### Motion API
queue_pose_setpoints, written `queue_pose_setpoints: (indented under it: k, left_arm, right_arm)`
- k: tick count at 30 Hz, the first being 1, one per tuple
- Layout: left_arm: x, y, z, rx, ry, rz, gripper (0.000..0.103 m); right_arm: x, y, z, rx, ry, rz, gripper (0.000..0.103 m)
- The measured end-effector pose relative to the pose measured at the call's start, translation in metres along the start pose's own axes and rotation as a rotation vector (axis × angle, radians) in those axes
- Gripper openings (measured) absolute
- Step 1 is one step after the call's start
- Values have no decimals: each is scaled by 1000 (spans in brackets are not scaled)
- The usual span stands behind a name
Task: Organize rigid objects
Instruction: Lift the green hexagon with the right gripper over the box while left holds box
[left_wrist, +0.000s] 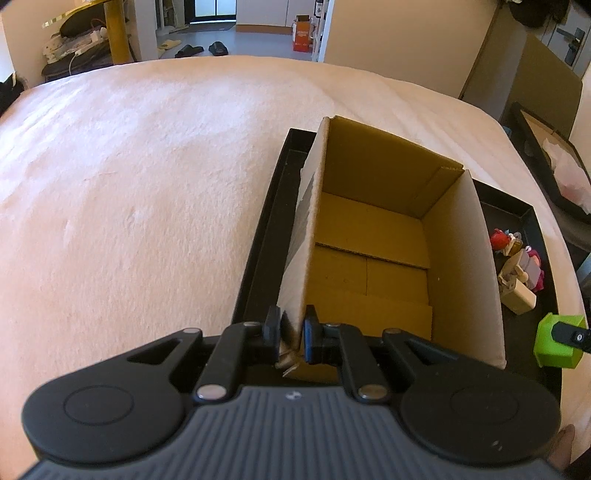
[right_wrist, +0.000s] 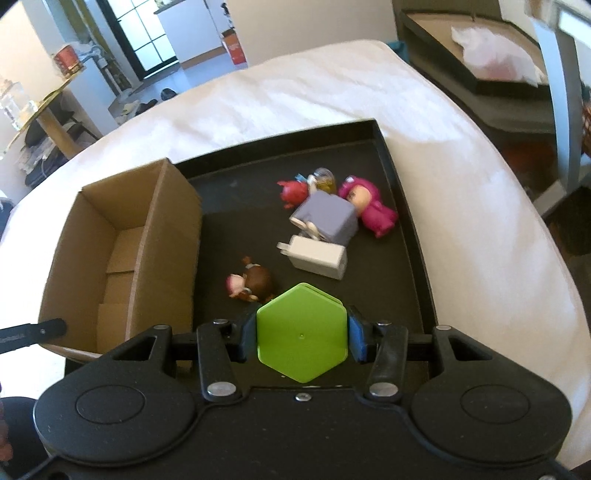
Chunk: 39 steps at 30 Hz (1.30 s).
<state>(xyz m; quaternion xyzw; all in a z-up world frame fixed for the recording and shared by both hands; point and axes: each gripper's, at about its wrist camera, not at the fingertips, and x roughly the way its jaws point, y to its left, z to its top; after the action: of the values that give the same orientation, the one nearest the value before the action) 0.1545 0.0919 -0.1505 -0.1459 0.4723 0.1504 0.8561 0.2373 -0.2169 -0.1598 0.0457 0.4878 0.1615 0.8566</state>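
1. Two tools in play. The left tool (left_wrist: 291, 334) is pinched nearly shut on the near corner of the cardboard box (left_wrist: 373, 240), one pad on each side of the wall, so it looks like it's steadying the box.
2. The right tool (right_wrist: 301, 338) has its pads pressed on opposite flat sides of a green hexagonal block (right_wrist: 302, 332). The block sits between the pads, just above the near end of the black tray (right_wrist: 406, 206).
3. The block looks like hard plastic: stiff, probably light, maybe a bit slick. Gripping flat against flat is the right call, I'd say; on the corners it could twist out.
4. The box is empty, standing in the left part of the tray, which lies on a bed with a pale cover (left_wrist: 147, 184).
5. Still loose on the tray: a white charger (right_wrist: 317, 256), a grey cube (right_wrist: 327, 218), a pink figure (right_wrist: 367, 206), a red figure (right_wrist: 293, 192), and a brown-haired doll (right_wrist: 253, 284) right beside the block.
6. The figures look small and knobbly, so I'd take them across the body, not by a limb. The box wall is thin cardboard and already ragged at the held corner, so go easy there.
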Motion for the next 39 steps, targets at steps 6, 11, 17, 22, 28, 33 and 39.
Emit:
queue_pose_setpoints:
  k: [6, 11, 17, 22, 28, 33, 39]
  left_arm:
    - [3, 6, 0, -12, 3, -19, 11]
    - [4, 10, -2, -34, 8, -45, 12]
    - [2, 12, -4, -40, 3, -62, 12]
    - [2, 15, -4, -52, 9, -77, 13]
    - [3, 16, -5, -55, 14, -98, 13]
    - [4, 17, -5, -58, 16, -117, 12]
    - [5, 18, -6, -58, 15, -126, 13]
  right_arm:
    - [-8, 22, 7, -48, -28, 0, 47]
    - [-12, 41, 12, -82, -42, 2, 47]
    - [-16, 67, 16, -136, -56, 15, 47]
    - [-18, 90, 24, -175, -72, 30, 47]
    - [-16, 117, 30, -228, -83, 48, 47]
    - [-11, 139, 30, -273, -78, 61, 47]
    - [1, 162, 26, -325, -54, 71, 47]
